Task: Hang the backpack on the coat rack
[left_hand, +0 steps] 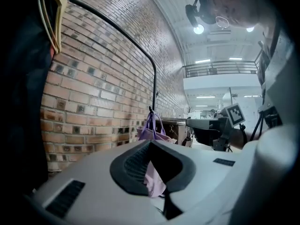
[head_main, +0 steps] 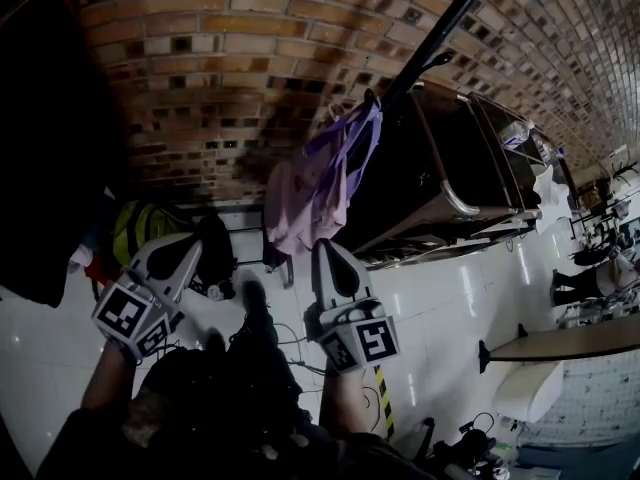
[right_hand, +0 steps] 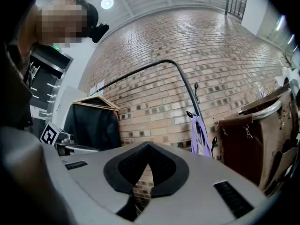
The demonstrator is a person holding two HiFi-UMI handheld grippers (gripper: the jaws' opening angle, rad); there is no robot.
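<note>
A lavender backpack [head_main: 315,183] hangs by its purple straps from a hook on the black coat rack pole [head_main: 440,28], in front of the brick wall. In the left gripper view the backpack [left_hand: 152,130] shows just beyond the jaws. In the right gripper view the backpack [right_hand: 200,137] hangs off to the right under the curved rack bar [right_hand: 154,64]. My left gripper [head_main: 192,248] and right gripper [head_main: 325,253] are both held back from the bag, a short way below it in the head view. Each has its jaws together with nothing between them.
A dark garment on a wooden hanger [right_hand: 91,125] hangs at the left of the rack. A brown cart with a metal rim [head_main: 450,168] stands right of the backpack. Cables lie on the white floor [head_main: 290,343], and a table edge [head_main: 570,343] is at the right.
</note>
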